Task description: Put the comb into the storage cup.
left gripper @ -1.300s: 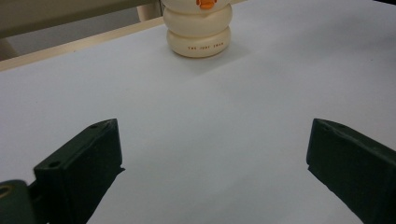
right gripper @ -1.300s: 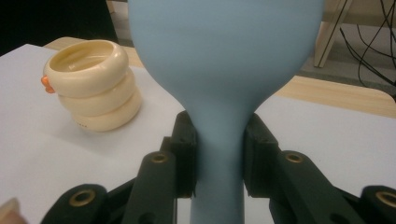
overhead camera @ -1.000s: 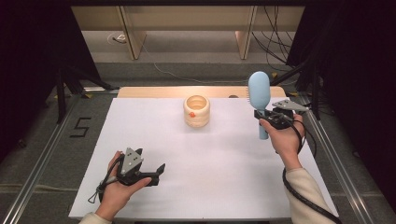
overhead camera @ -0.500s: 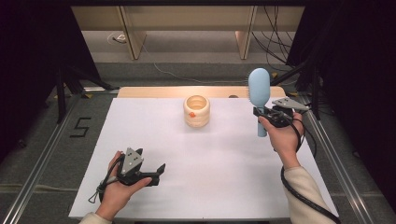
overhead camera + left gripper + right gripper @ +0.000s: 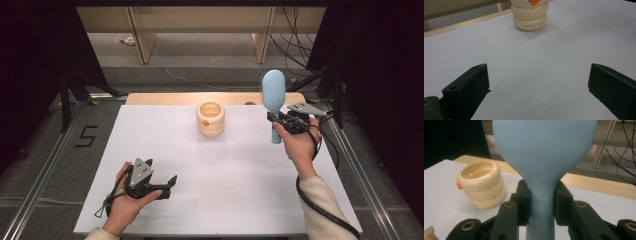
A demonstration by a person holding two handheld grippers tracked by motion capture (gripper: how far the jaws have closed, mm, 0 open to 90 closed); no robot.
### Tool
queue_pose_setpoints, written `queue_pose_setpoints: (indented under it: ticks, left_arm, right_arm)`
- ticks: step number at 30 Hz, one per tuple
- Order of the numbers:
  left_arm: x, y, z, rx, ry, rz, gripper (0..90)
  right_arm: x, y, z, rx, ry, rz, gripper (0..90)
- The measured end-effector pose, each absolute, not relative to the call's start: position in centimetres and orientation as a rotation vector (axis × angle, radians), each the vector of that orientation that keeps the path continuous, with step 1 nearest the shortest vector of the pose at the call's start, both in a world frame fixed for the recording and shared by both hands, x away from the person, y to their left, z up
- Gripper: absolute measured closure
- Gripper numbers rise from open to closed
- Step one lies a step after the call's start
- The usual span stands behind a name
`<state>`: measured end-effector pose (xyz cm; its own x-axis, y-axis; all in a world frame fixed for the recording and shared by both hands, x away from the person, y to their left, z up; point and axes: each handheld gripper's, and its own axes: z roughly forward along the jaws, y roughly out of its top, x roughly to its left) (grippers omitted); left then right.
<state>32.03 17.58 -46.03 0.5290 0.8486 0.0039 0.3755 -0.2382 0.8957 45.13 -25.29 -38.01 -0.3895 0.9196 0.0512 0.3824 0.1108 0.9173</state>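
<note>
**Brush lifted, cup not yet reached**

The left gripper [image 5: 167, 184] rests low on the white table sheet [image 5: 230, 190], its jaws spread wide around nothing. The right gripper [image 5: 276, 120] has its jaws clamped on the neck of a pale blue plastic hairbrush with a smooth oval head [image 5: 273, 90], held upright above the sheet. Beyond and to its left stands a cream ribbed cup with an orange beak [image 5: 210, 119], open and empty. Pickup looks done; carrying and dropping the brush into the cup probably remains.

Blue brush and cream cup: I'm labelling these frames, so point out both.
blue brush [image 5: 273, 87], high view, on its oval head.
cream cup [image 5: 482, 185], right gripper view, on its ribbed side wall.
</note>
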Motion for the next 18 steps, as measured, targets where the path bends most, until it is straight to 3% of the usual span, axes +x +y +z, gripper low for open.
queue_pose_setpoints:
  ticks: [18]
  left_arm:
    - [32.04, 17.52, -46.07, 1.83, 1.013, 0.629, 3.2]
  right_arm:
    - [45.44, -24.32, -37.62, 1.245, 1.82, 1.285, 70.5]
